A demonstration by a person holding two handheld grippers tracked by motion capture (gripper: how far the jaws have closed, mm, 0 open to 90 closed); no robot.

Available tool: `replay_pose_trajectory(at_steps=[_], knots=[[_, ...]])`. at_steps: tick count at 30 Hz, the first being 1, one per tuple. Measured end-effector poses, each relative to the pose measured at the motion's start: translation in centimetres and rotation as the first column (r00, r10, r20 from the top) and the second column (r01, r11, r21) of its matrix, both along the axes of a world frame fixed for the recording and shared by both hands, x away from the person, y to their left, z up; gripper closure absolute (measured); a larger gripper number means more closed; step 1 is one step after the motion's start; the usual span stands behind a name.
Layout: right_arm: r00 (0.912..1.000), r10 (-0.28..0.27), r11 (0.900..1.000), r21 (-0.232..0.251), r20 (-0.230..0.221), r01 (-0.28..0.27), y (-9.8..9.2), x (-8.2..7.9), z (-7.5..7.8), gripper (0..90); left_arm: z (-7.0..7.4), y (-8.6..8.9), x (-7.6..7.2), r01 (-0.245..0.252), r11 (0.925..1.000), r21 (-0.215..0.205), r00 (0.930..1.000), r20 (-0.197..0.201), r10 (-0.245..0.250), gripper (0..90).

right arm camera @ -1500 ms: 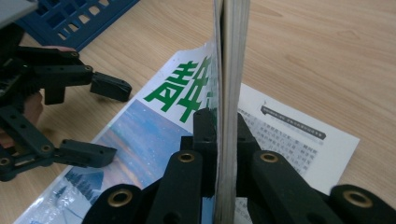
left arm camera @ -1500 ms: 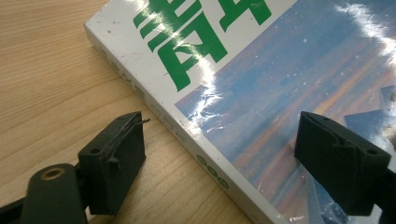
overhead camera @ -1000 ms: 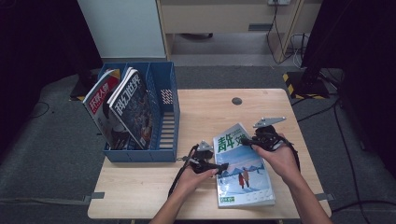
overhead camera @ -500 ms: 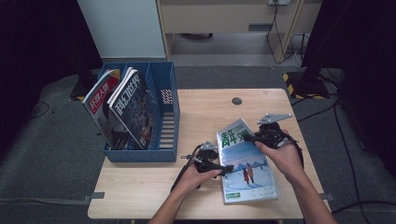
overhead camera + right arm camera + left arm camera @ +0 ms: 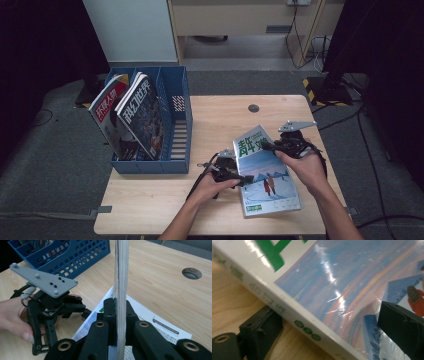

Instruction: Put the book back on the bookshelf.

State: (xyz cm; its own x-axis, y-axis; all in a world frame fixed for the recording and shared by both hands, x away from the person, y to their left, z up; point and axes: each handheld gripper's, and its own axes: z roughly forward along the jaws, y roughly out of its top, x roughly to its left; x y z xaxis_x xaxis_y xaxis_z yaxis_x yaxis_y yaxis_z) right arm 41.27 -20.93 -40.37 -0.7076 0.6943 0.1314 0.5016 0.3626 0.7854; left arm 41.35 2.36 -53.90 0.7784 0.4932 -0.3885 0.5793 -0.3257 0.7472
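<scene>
So here's where I'm at. My right gripper (image 5: 274,146) is clamped tight on the far top edge of the glossy magazine with the snowy blue cover and green lettering (image 5: 265,172); in the right gripper view the jaws pinch that thin cover (image 5: 121,290) edge-on between them. The cover is lifted off the pale wooden table (image 5: 220,115), and a printed page (image 5: 160,323) lies flat underneath.

My left gripper (image 5: 239,180) sits at the magazine's spine side, near the table's front edge. Its jaws have just been opening and now stand wide apart. In the left gripper view one jaw is down on the wood under the white spine (image 5: 287,312) and the other hovers over the blue cover art, so the magazine is between them, but I can't see either pad pressing on it.

Well off to the left is the blue plastic slotted file rack (image 5: 175,130) with two other magazines (image 5: 130,117) leaning inside.
</scene>
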Motion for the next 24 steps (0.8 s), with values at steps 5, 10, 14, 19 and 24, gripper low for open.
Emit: replay_pose_trajectory(at_steps=[5,10,14,19,24], knots=[[0.9998,-0.009,1.000,0.023,-0.015,0.010,-0.5,0.2,-0.8,85.8,0.0,-0.1,0.0,-0.003,0.9999,0.016,1.0000,0.003,0.003,5.4],[0.9982,-0.032,0.999,0.022,-0.051,0.033,-1.8,0.9,-2.3,84.5,0.1,-0.4,-0.1,-0.014,0.9990,0.042,0.9997,0.018,0.014,6.8],[0.9945,-0.064,0.998,0.016,-0.083,0.065,-3.2,1.7,-4.3,80.8,0.1,-0.5,-0.1,-0.020,0.9985,0.051,0.9995,0.027,0.019,7.1],[0.9900,-0.091,0.996,0.013,-0.108,0.093,-4.1,2.4,-6.1,75.5,0.1,-0.6,-0.2,-0.030,0.9974,0.065,0.9988,0.039,0.028,9.3],[0.9862,-0.128,0.992,-0.031,-0.105,0.125,-4.2,2.8,-7.3,60.3,0.2,-0.7,-0.2,-0.035,0.9958,0.085,0.9980,0.056,0.030,10.5]])
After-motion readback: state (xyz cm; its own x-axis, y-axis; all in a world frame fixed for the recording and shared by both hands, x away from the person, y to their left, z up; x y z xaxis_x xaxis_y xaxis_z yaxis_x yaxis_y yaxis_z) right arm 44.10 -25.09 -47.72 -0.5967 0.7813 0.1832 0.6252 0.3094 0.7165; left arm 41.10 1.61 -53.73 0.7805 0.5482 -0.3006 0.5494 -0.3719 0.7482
